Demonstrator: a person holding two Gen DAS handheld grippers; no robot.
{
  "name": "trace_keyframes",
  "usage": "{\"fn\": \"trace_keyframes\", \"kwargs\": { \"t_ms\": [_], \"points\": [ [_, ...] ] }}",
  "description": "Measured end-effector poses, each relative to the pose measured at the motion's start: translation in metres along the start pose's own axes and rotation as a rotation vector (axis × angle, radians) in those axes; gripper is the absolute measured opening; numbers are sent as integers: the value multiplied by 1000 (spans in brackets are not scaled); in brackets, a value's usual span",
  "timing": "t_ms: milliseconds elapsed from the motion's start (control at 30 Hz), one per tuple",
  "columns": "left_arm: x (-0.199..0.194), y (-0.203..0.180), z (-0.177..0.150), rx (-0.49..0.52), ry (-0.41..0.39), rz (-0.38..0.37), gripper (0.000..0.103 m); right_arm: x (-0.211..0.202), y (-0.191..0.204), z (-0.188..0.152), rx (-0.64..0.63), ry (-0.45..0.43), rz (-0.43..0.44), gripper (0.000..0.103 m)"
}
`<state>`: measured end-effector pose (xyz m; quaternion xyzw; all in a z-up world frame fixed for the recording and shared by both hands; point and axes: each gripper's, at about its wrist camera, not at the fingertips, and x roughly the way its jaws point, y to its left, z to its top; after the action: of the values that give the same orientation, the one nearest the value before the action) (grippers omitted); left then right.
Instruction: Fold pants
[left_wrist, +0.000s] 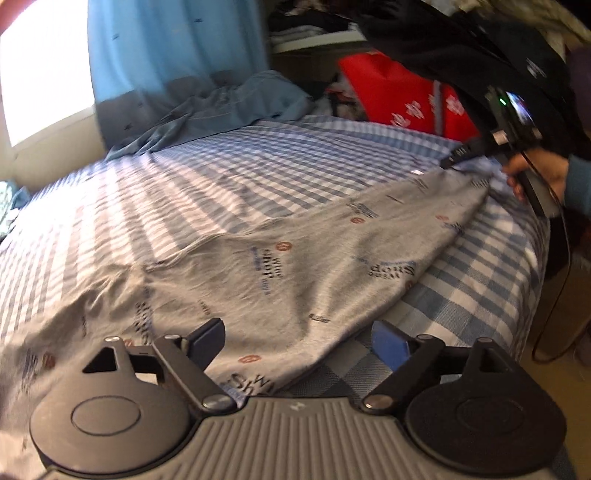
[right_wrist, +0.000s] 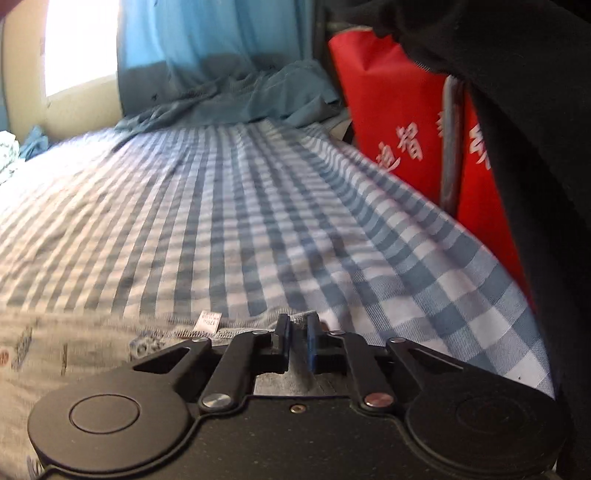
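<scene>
Where the left wrist view looks down over the bed (left_wrist: 221, 177), the left tongs (left_wrist: 299, 341) stand wide apart above the near end of the pants (left_wrist: 280, 266), with nothing between the pads and no cloth gripped. The grey printed pants lie spread on the checked sheet, running from the tongs toward the far right edge, where a hand (left_wrist: 535, 173) holds the right tongs (left_wrist: 448, 160) down at the other end of the cloth. A blue curtain (left_wrist: 177, 48) and a red bag (left_wrist: 399, 96) stand behind. From the right wrist view, the right tongs (right_wrist: 298, 334) are nearly shut at the hem of the pants (right_wrist: 92, 350); whether they pinch the cloth I cannot tell. A white label (right_wrist: 209, 320) sits on that hem, just left of the pads.
</scene>
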<state>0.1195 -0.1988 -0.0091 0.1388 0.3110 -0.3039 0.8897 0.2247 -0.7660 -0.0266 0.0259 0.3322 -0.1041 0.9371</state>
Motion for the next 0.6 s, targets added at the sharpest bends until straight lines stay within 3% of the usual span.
{"fn": "trace_keyframes", "kwargs": {
  "t_ms": [167,200,267,333,367,400,600],
  "points": [
    [-12,36,-4,-138,-24,76,95,4,7,5,-13,-30,-64,13],
    [-15,44,-6,-156,-25,99,96,6,9,5,-26,-21,-83,28],
    [-23,61,-11,-181,-27,151,96,5,13,5,-29,-4,-112,38],
    [-32,81,-18,-209,-28,213,97,-8,22,3,-51,-46,-123,48],
    [-37,93,-23,-232,-26,248,97,-16,30,2,-69,-69,-124,62],
    [-42,106,-27,-258,-24,280,97,-24,39,0,-84,-95,-106,74],
    [-78,183,-67,-457,-7,488,97,-64,126,-3,-247,-136,238,100]
  ]
}}
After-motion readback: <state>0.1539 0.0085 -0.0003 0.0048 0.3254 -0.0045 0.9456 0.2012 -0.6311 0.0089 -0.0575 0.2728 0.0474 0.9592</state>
